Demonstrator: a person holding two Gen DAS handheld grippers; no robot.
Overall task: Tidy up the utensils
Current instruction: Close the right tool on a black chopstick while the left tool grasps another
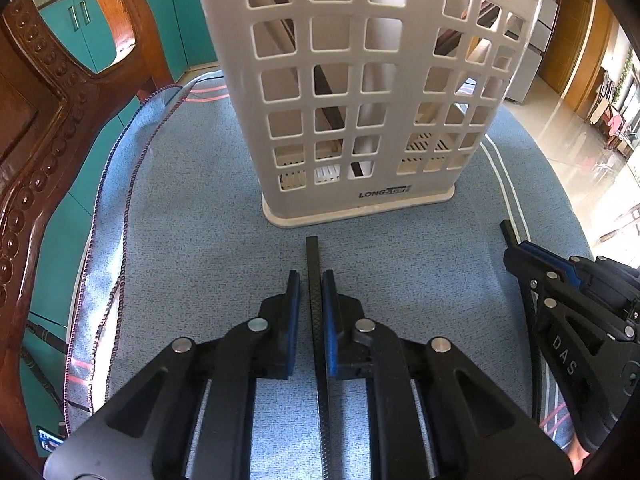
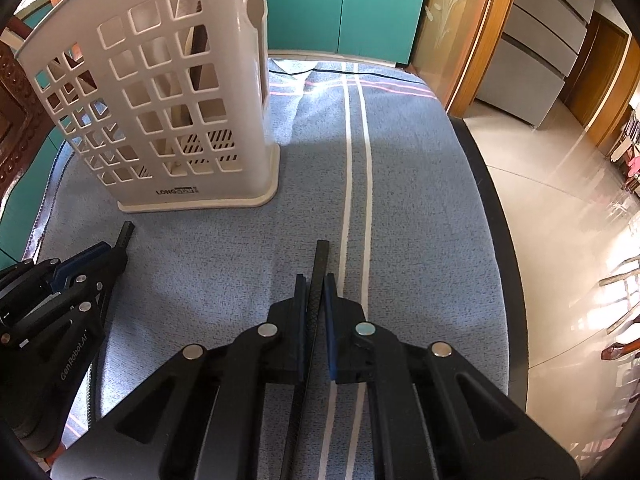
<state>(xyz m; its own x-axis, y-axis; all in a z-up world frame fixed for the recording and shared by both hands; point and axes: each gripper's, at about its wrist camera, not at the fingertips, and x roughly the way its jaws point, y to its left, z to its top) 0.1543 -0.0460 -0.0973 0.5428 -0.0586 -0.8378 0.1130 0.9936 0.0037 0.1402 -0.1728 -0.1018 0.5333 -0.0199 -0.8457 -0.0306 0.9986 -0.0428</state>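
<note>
Through the left wrist view, your left gripper (image 1: 311, 280) pinches a black chopstick (image 1: 313, 264) pointing at the white utensil holder (image 1: 356, 92) on the blue cloth (image 1: 192, 216); from the right wrist view, your right gripper (image 2: 315, 284) clamps another black chopstick (image 2: 321, 264) beside the cloth's white stripes (image 2: 356, 184), holder ahead-left.

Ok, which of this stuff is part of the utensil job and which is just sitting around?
In the job:
- left hand-held gripper, holding a black chopstick
- right hand-held gripper, holding another black chopstick
- white utensil holder

Just there:
- blue cloth
- wooden chair
- teal cabinets
</note>
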